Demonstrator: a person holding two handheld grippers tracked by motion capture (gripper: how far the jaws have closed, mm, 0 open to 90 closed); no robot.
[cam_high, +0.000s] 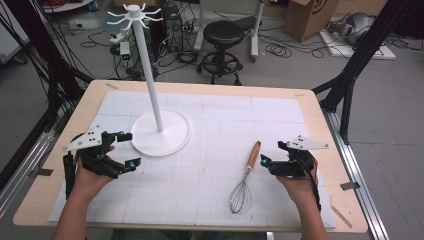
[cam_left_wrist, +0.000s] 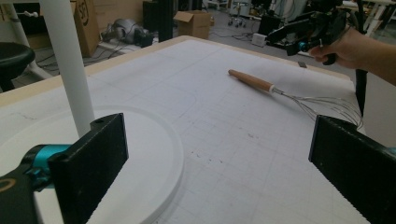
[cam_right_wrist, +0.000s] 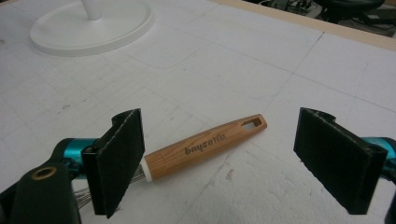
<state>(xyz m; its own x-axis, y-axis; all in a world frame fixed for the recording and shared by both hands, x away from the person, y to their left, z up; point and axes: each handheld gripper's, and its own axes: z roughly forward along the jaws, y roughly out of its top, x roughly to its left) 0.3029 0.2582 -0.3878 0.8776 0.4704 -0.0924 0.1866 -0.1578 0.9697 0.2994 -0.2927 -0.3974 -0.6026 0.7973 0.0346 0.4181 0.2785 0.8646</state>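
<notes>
A whisk lies on the white gridded mat, its wooden handle (cam_high: 253, 156) pointing away and its wire head (cam_high: 240, 197) toward the person. My right gripper (cam_high: 273, 153) hovers just right of the handle, open. In the right gripper view the handle (cam_right_wrist: 205, 145) lies on the mat between the wide-apart jaws of my right gripper (cam_right_wrist: 224, 156), and neither pad presses on it. My left gripper (cam_high: 129, 149) is open and holds nothing, beside the round base (cam_high: 170, 137) of a white hook stand. In the left gripper view my left gripper (cam_left_wrist: 219, 161) faces the whisk (cam_left_wrist: 252, 80) across the mat.
The stand's tall pole (cam_high: 150, 70) rises to a ring of hooks (cam_high: 134, 15) at back left. The mat (cam_high: 210, 115) covers most of the wooden table (cam_high: 320, 125). Beyond the table are a black stool (cam_high: 222, 35), cables and a cardboard box (cam_high: 310, 17).
</notes>
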